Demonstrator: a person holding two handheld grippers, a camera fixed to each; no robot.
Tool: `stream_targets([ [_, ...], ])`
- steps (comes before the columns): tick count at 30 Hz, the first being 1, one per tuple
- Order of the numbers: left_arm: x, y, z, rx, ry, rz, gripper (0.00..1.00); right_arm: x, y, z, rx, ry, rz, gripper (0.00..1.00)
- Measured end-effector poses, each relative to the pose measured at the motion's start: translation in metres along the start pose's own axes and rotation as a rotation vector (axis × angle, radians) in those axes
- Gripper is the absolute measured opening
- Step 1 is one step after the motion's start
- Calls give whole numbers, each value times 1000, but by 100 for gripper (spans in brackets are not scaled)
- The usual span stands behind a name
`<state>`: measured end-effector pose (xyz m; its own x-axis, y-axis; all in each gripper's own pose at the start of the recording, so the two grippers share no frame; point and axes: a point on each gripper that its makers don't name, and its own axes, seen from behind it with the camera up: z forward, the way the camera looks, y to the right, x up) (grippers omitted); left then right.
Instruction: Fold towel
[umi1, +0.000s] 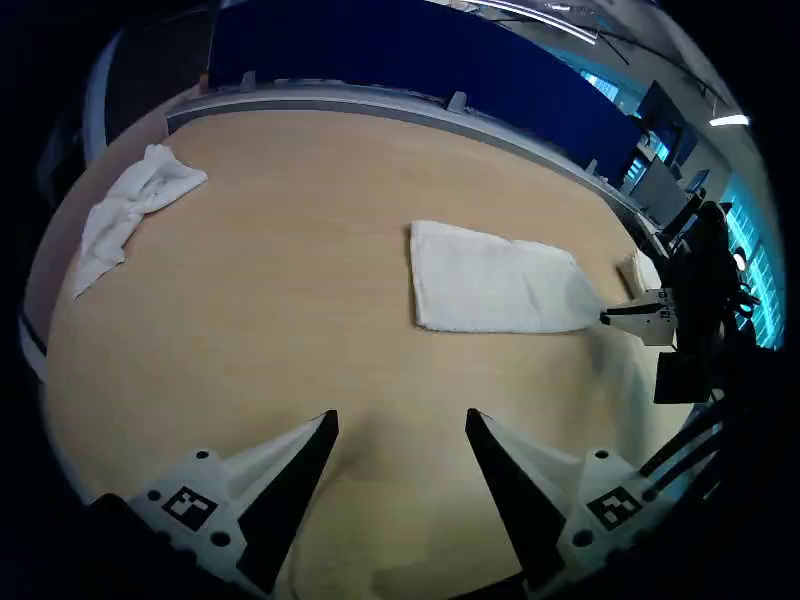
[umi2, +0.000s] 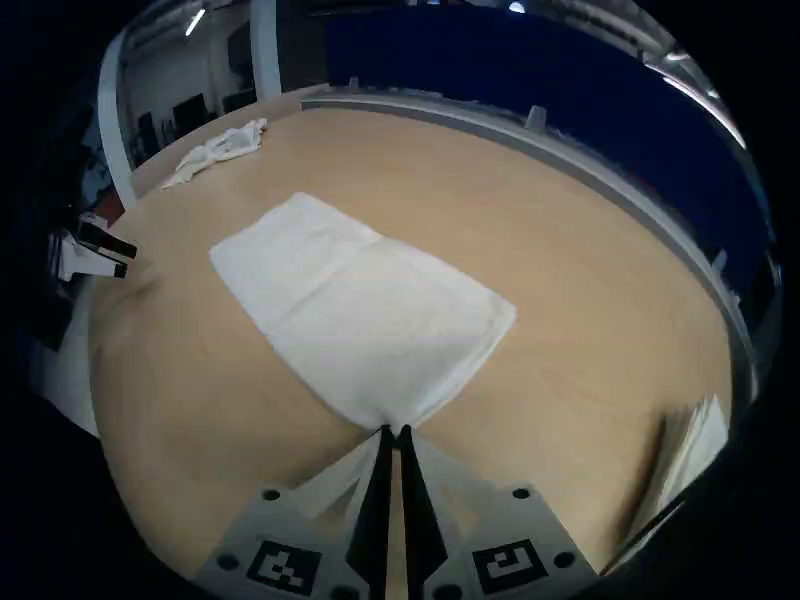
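A white towel lies flat on the wooden table, folded into a rectangle. In the right gripper view the same towel spreads out ahead, and my right gripper is shut on its near corner. From the left gripper view, that right gripper pinches the towel's right corner. My left gripper hovers open over bare table, well short of the towel, with nothing between its fingers. The left gripper shows at the far left edge of the right gripper view.
A second, crumpled white towel lies near the table's far left corner, also seen as a crumpled towel. A blue partition runs behind the table. Office chairs and monitors stand to the right. Another pale object sits at the table's right edge.
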<state>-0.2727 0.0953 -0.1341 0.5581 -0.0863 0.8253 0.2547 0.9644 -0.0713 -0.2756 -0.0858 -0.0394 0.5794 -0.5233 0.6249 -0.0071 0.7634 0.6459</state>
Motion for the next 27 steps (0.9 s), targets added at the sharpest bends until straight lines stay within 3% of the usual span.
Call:
stream_targets([
  [7, 6, -3, -5, -2, 21, -15, 95, 43, -5, -14, -8, 63, -37, 6],
  [16, 22, -6, -18, -14, 71, -45, 95, 115, -27, -23, 4, 157, -114, 5],
  [27, 27, -18, -39, -12, 119, -99, 95, 173, -86, -7, 73, 204, -219, 5],
])
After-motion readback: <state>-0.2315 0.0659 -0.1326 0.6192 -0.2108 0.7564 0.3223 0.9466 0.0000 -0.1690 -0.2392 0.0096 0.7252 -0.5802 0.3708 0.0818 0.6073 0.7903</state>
